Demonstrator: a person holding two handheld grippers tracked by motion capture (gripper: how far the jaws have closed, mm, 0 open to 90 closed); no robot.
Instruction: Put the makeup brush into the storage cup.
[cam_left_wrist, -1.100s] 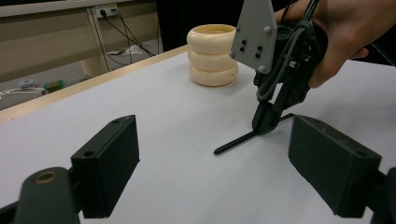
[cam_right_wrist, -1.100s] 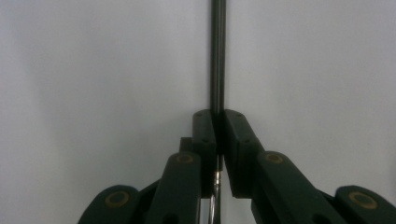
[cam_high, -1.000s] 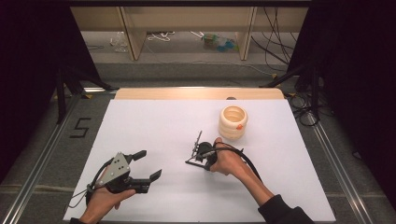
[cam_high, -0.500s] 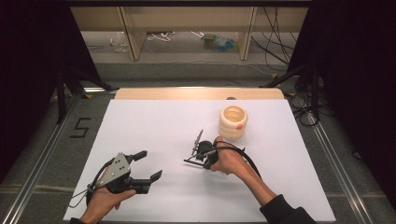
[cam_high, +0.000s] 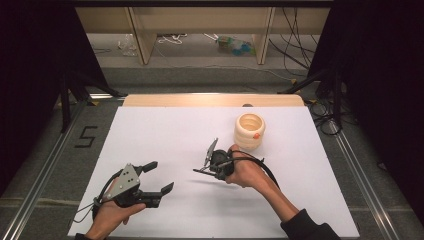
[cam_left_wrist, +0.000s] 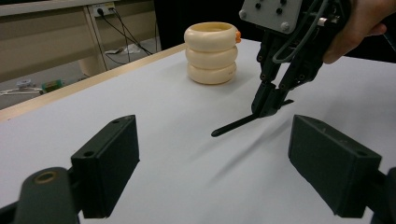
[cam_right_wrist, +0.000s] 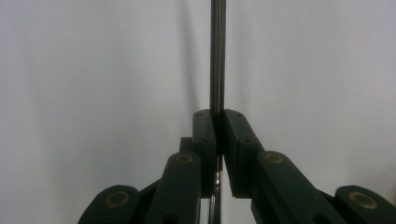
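Nearest the camera, at the table's near left corner, a hand (cam_high: 107, 216) holds the left gripper (cam_high: 155, 177) just above the white table (cam_high: 165, 130), its jaws spread wide with nothing between them, aimed right and away across the sheet. From the left gripper view those two black pads frame bare white surface, with no obstacle between them and the scene beyond.

Farther in, around mid-table, the person's right hand (cam_high: 245, 172) wraps the right gripper (cam_high: 201, 163), the dark-sleeved forearm running in from the near right edge. Its body tips downward and toward the left. The jaws are pressed together on a thin black rod (cam_left_wrist: 247, 120), pinching it near one end, so that the free end reaches out low over the table; the right gripper view shows the rod (cam_right_wrist: 217, 56) running straight out from between the closed pads. Whether its tip touches the sheet cannot be told.

Beyond that hand, toward the far right, a cream ring stack (cam_high: 249, 131) stands upright, a small orange piece (cam_high: 256, 135) on its side, apart from both tools. Past the table's wooden far edge, cables (cam_high: 190, 39) litter the floor.
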